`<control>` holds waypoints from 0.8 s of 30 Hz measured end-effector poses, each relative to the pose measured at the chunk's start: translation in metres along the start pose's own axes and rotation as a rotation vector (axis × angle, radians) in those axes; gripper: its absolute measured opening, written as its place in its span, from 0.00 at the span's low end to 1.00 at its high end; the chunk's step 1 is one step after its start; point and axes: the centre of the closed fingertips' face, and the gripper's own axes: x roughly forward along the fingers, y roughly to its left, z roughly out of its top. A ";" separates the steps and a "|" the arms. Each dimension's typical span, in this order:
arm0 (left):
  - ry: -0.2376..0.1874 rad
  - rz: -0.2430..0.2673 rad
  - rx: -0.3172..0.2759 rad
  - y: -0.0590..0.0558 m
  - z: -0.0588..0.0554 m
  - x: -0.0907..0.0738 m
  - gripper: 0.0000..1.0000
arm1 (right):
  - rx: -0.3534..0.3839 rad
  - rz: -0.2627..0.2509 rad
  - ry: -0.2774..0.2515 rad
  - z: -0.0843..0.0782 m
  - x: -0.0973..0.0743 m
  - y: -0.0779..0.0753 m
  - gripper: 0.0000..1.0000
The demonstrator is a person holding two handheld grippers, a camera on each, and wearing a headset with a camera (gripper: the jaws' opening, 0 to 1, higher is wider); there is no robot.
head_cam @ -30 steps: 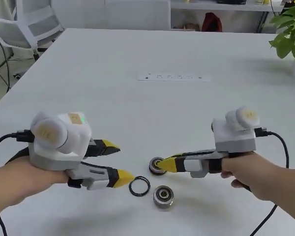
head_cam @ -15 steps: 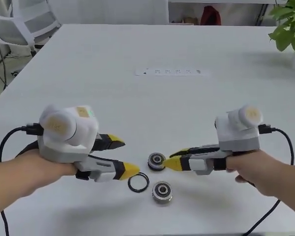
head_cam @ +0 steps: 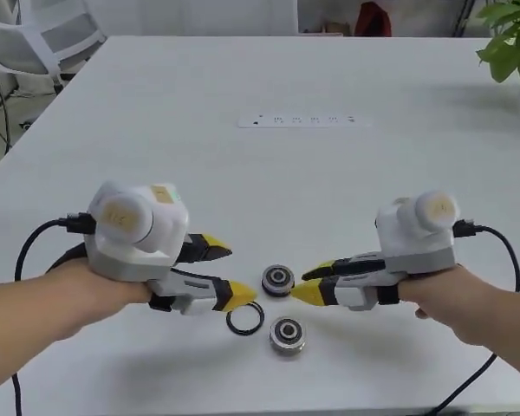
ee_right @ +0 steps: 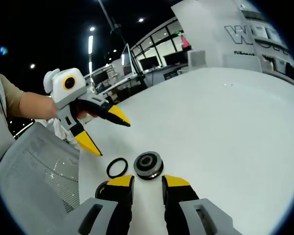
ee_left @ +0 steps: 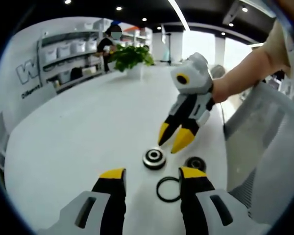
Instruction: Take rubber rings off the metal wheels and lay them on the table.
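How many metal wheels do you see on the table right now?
2. One metal wheel lies between the tips of the left gripper and right gripper; the other wheel lies nearer the person, beside the loose rubber ring. None seems hidden.

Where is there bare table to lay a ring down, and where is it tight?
Bare: the wide stretch of table between the socket strip and the left tongs and right tongs, and the right side toward the plant. Crowded: between the tips, where the far wheel, the near wheel and the loose rubber ring lie close together.
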 end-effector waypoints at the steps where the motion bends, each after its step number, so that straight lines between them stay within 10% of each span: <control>1: 0.001 -0.003 0.000 -0.001 0.000 0.001 0.44 | -0.007 0.001 0.001 0.000 0.001 0.000 0.22; 24: 0.017 -0.031 -0.027 0.001 -0.003 0.027 0.38 | -0.111 -0.003 0.005 -0.002 0.011 -0.004 0.20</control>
